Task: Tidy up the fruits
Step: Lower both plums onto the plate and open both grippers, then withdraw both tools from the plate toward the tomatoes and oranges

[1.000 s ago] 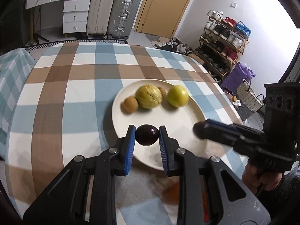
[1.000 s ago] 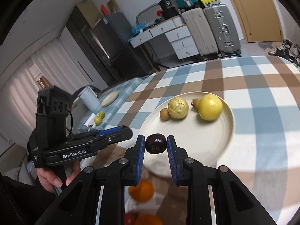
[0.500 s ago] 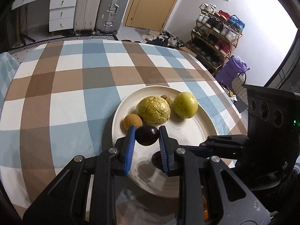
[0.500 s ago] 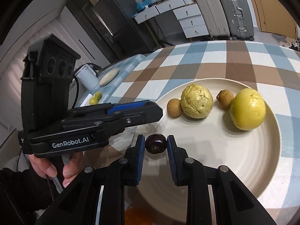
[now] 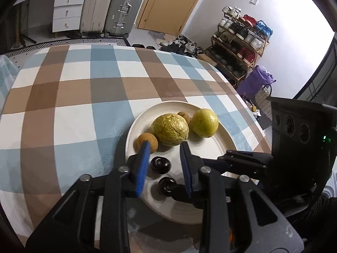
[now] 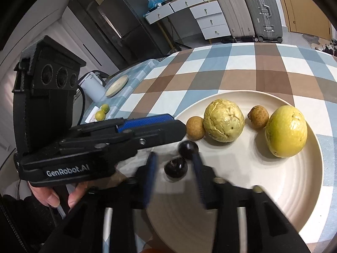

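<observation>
On a cream plate [image 5: 134, 126] [image 6: 252, 189] lie a wrinkled yellow fruit [image 5: 169, 129] [image 6: 223, 120], a smooth yellow-green fruit [image 5: 205, 122] [image 6: 285, 130] and two small brown fruits [image 5: 151, 142] [image 6: 258, 117]. Two dark purple fruits rest near the plate's front. One [image 5: 160, 164] [image 6: 188, 147] sits between the blue pads of my left gripper [image 5: 164, 146], whose jaws are opening; the pads stand clear of it. The other [image 5: 167, 186] [image 6: 175, 167] lies between the blurred fingers of my right gripper [image 6: 173, 156], also opening, with gaps on both sides.
The checked tablecloth [image 5: 73, 105] stretches left of and beyond the plate. The two grippers cross closely over the plate's front edge. A hand [image 6: 50, 196] holds the left gripper. A side table carries a small plate [image 6: 117, 82], a white cup [image 6: 92, 86] and limes [image 6: 103, 111].
Both grippers came forward and down over the plate, each shut on a dark fruit. Now both have parted their jaws and the two fruits lie on the plate.
</observation>
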Motion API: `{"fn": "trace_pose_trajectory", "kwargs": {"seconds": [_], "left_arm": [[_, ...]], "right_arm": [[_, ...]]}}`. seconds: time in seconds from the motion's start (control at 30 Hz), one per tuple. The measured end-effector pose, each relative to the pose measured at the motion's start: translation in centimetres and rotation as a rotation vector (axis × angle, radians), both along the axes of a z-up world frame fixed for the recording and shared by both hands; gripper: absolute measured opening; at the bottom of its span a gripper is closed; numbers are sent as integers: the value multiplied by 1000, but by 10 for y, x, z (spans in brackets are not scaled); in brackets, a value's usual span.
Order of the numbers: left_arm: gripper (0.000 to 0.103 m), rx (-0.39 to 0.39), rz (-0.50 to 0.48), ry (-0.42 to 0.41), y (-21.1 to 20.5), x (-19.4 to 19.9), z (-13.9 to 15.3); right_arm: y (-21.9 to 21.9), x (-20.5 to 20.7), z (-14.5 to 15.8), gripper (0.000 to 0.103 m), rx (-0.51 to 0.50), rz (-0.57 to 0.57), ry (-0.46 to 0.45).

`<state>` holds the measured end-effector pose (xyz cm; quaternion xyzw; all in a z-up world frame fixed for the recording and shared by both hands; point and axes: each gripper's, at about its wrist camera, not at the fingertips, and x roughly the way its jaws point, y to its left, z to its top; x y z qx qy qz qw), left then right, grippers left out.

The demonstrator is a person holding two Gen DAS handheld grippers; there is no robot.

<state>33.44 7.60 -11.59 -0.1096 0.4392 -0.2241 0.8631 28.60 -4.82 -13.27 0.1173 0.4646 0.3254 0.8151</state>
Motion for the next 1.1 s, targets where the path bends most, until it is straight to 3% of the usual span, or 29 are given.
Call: {"fn": "trace_pose_trajectory", "kwargs": {"seconds": [0.17, 0.23, 0.27, 0.43, 0.47, 0.53, 0.7, 0.83, 1.1], "left_arm": [[41, 6, 41, -29, 7, -17, 19], [61, 40, 79, -56, 9, -28, 29], [64, 45, 85, -72, 9, -34, 33], [70, 81, 138, -132, 10, -68, 56], [72, 75, 149, -135, 10, -76, 60], [85, 95, 173, -146, 6, -90, 66], [90, 217, 195, -226, -18, -131, 82], [102, 215, 206, -253, -32, -159, 93], [102, 238, 222, -297, -56, -210, 109]], "right_arm": [[-14, -12, 16, 59, 18, -25, -26], [-22, -19, 23, 69, 19, -41, -44], [-26, -25, 26, 70, 22, -45, -55], [-45, -57, 41, 92, 20, -81, -108], [-48, -64, 43, 93, 12, -91, -117], [-55, -76, 46, 94, -2, -110, -131], [-73, -114, 56, 100, 19, -149, -182], [-80, -142, 65, 102, 14, -175, -233], [-97, -186, 81, 103, 1, -244, -312]]}}
